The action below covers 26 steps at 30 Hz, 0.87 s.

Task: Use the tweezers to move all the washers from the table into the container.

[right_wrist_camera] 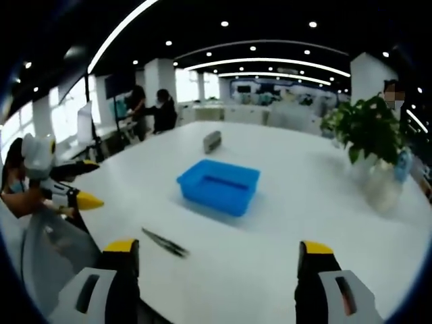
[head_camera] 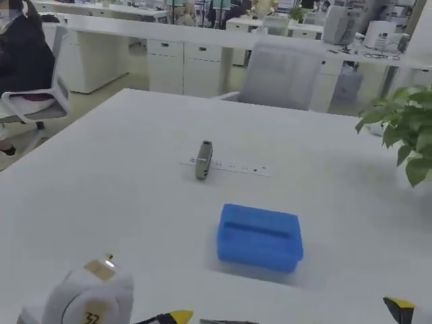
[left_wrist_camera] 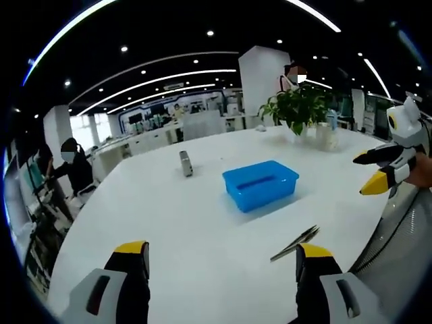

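Slim metal tweezers (right_wrist_camera: 165, 243) lie flat on the white table (right_wrist_camera: 304, 202) near its front edge, short of the blue plastic container (right_wrist_camera: 218, 184). Left gripper (left_wrist_camera: 223, 250) and right gripper (right_wrist_camera: 219, 248) hang jaws apart, empty. Light, springy, likely slippery, the tweezers probably want pinching mid-length.

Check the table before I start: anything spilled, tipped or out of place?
Nothing stands out. The blue container sits level and upright, and the tweezers lie flat near the front edge. The small marks beside the grey object are too small to identify.
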Tool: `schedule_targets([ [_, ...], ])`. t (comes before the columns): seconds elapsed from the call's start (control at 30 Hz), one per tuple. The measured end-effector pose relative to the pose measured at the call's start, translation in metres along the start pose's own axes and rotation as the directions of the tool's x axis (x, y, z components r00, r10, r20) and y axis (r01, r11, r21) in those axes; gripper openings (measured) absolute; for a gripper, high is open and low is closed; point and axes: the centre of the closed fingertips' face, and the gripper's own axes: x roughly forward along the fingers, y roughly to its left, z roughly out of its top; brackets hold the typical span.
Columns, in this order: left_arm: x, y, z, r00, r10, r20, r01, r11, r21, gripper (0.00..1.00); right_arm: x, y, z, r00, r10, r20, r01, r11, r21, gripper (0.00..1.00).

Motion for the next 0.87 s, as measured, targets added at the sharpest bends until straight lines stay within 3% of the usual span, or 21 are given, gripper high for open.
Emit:
schedule_targets([
  [0.23, -0.002, 0.004, 0.007, 0.9987, 0.027, 0.044, -0.026, 1.000, -0.007, 0.97, 0.002, 0.003, -0.004, 0.9998, 0.005, -0.018, -0.006, 0.999, -0.038, 0.99],
  [0.63, -0.001, 0.007, 0.002, 0.9986, 0.050, 0.019, -0.051, 0.999, 0.016, 0.97, 0.002, -0.006, -0.007, 0.9999, 0.013, -0.007, -0.013, 0.999, 0.039, 0.99],
  [0.7, -0.001, 0.008, 0.001, 0.9985, 0.054, 0.012, -0.054, 0.998, 0.023, 0.96, 0.005, -0.009, -0.011, 0.9995, 0.024, -0.019, -0.023, 0.997, 0.073, 0.99],
  [0.87, -0.002, 0.008, 0.003, 0.9982, 0.057, 0.019, -0.057, 0.998, 0.030, 0.94, 0.007, -0.007, -0.016, 0.9985, 0.036, -0.040, -0.033, 0.997, 0.071, 0.99],
])
